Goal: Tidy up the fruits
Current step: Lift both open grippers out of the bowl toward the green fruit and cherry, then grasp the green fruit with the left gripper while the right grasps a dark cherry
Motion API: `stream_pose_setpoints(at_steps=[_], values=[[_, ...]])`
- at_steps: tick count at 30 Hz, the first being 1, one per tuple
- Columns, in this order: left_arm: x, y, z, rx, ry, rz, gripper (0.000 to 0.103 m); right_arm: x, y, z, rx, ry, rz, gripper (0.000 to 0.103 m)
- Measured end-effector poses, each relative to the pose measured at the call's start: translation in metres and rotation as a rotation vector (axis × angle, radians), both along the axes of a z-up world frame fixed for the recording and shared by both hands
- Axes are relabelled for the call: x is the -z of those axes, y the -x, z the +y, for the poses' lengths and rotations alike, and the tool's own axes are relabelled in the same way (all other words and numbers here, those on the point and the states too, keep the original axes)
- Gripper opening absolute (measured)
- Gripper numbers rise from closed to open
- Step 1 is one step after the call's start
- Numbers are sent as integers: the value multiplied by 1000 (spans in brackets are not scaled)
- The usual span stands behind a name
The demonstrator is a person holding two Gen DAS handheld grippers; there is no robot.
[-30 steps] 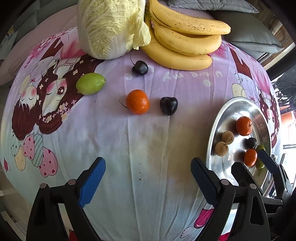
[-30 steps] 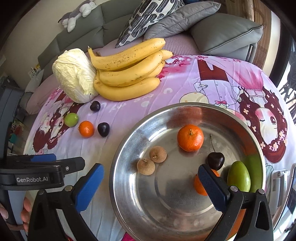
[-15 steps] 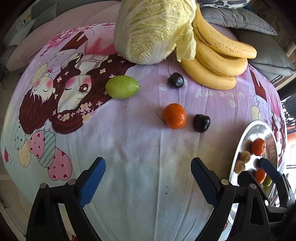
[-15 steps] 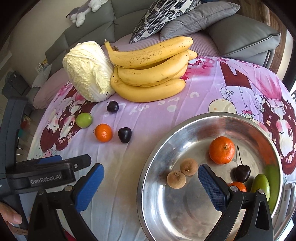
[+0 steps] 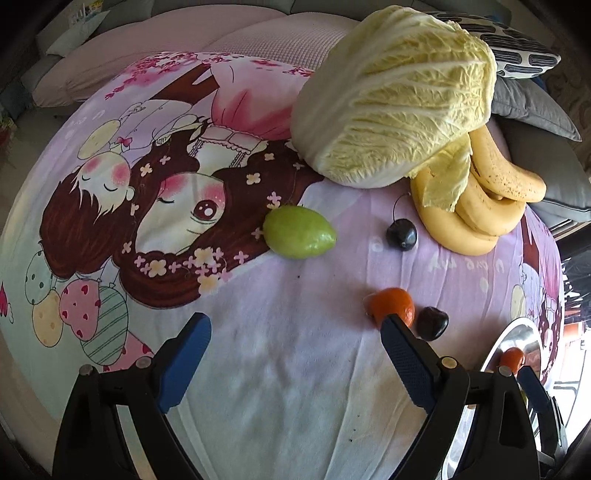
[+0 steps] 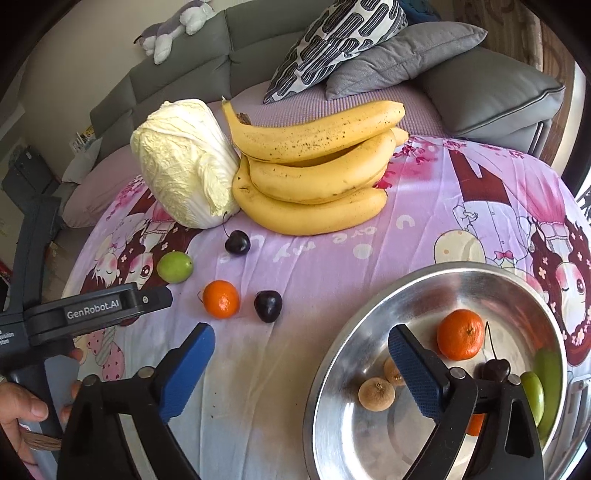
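Cartoon-print worktop [image 5: 280, 369] carrying loose fruit; left gripper [image 5: 295, 350], jaws released and empty, nearing green fruit [image 5: 298, 231] upper centre; right gripper [image 6: 301, 363], jaws just narrowing yet empty, hanging beside metal plate [image 6: 347, 354].

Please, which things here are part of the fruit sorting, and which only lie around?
Part of the job: metal plate, green fruit, tangerine, two dark cherries, bananas, fruits already on the plate.

Only lying around: cabbage, cushions, plush toy, printed cloth.
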State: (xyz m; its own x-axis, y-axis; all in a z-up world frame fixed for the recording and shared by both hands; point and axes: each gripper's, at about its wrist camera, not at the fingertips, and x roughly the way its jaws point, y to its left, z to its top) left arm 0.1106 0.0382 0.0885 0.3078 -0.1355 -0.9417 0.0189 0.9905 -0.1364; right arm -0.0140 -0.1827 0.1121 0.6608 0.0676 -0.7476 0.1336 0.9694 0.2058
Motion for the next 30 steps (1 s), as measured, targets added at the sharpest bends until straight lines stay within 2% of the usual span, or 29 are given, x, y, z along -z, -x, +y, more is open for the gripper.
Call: stream_pose_setpoints(at_steps=[4, 9, 19, 26, 30], values=[[1, -14, -6, 11, -14, -13, 93, -3, -11, 6, -10, 12, -8, 89], [8, -31, -5, -8, 1, 2, 93, 2, -23, 13, -21, 21, 9, 78], [15, -59, 3, -10, 27, -9, 92, 9, -46, 24, -37, 41, 23, 72], [26, -78, 6, 1, 67, -15, 88, 20, -57, 30, -54, 53, 52, 57], [33, -83, 4, 6, 80, 7, 80, 28, -60, 34, -63, 64, 74, 51]])
